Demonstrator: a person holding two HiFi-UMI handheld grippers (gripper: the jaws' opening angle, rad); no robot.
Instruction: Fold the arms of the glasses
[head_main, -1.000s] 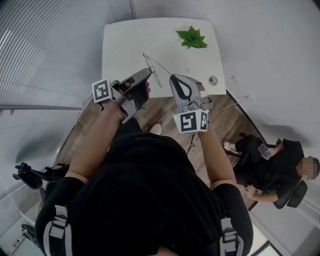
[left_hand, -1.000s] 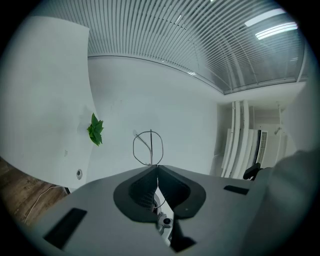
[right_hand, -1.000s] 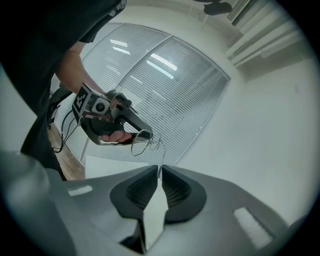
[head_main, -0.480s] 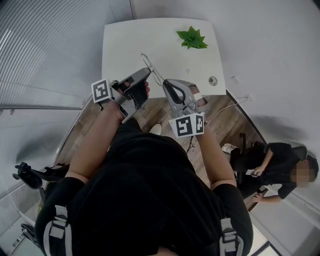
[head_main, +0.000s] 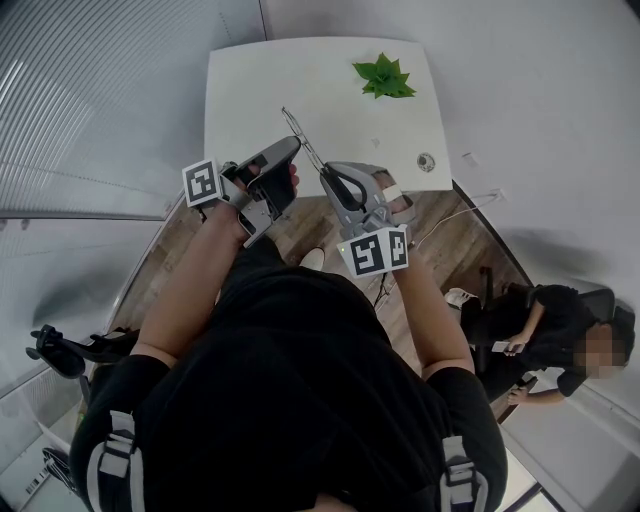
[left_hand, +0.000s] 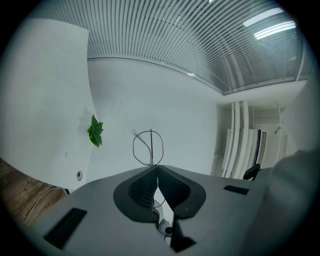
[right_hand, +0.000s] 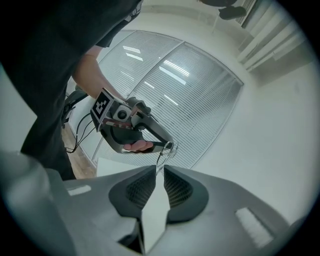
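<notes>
The glasses (head_main: 292, 122), a thin wire frame, are held in the air above the near edge of the surface (head_main: 250, 90), touching nothing on it. The left tool (head_main: 297, 143) has its jaws pressed together on the glasses: in the left gripper view one round lens (left_hand: 148, 148) stands up straight past the closed tips of the left tool (left_hand: 157, 166). The right tool (head_main: 325, 168) sits just beside it, its jaws slightly spread. In the right gripper view a thin arm of the glasses (right_hand: 165, 152) comes down to the narrow gap at the tips of the right tool (right_hand: 160, 169); whether it touches them cannot be told. The left tool (right_hand: 172, 146) shows beyond it, gripped in a bare hand.

The surface is a white tabletop carrying a small green plant (head_main: 384, 76) at its far right and a round fitting (head_main: 426, 160) near its right edge. Around it are a wood floor (head_main: 300, 225), slatted blinds (head_main: 90, 90) on the left, and plain pale walls. A seated person (head_main: 540, 330) in black is at the lower right.

Both forearms reach forward from the body, the tools angled inward so their tips nearly meet.
</notes>
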